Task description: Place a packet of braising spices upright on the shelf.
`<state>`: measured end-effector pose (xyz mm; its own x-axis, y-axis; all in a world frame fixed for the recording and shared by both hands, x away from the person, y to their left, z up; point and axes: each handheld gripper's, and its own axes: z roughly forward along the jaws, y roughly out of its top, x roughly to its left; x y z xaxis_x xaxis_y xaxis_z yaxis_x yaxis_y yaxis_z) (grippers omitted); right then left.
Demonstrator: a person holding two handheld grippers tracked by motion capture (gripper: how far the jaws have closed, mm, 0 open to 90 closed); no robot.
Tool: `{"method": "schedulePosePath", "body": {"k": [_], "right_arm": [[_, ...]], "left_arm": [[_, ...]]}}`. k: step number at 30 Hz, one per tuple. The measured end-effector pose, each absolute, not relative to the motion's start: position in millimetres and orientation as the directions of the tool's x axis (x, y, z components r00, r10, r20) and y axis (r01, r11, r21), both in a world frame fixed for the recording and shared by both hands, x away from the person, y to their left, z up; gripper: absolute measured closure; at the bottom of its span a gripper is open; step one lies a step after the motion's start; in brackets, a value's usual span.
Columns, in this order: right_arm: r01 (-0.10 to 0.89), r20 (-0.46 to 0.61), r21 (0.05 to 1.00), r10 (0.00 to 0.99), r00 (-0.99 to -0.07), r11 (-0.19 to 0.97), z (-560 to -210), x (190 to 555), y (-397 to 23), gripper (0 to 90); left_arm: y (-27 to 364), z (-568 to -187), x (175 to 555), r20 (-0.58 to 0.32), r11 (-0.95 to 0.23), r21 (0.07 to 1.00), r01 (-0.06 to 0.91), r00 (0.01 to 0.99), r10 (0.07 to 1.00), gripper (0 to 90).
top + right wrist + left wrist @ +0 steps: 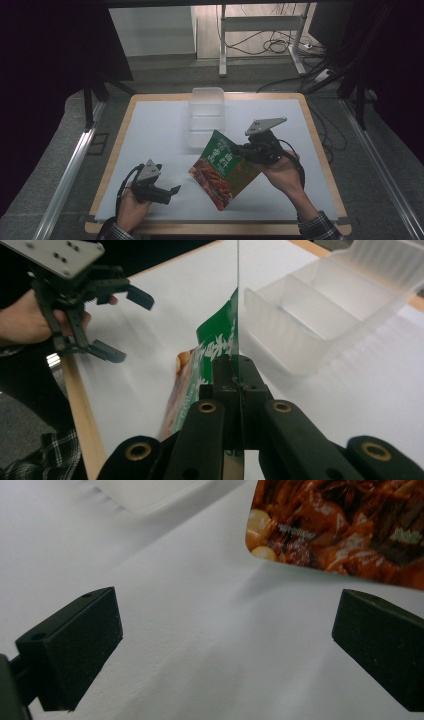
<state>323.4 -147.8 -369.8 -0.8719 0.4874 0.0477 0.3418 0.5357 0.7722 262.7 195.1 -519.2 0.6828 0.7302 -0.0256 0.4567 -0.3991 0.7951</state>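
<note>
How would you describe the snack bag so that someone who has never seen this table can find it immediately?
Start at the white table with the wooden edge. Near its middle stands a clear plastic box; just in front of that, toward the person, the right gripper holds the snack bag by its edge. It is the only colourful thing there: green at the top, with reddish-brown food pictured below.

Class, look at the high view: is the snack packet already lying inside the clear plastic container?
No: the right claw holds the snack packet beside the clear plastic container.
</note>
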Motion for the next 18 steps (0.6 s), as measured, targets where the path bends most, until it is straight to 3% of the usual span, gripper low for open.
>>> {"method": "schedulePosePath", "body": {"k": [11, 18], "right_arm": [[0.282, -0.022, 0.782, 0.476, -0.879, 0.556, -336, 316, -145, 89.2], [0.296, -0.026, 0.784, 0.505, -0.863, 0.546, -329, 327, -155, 89.2]], "left_arm": [[194, -520, 263, -0.019, -0.413, 0.787, 0.458, 0.688, 0.726, 0.0], [194, -520, 263, -0.018, -0.410, 0.790, 0.456, 0.685, 0.728, 0.0]]}}
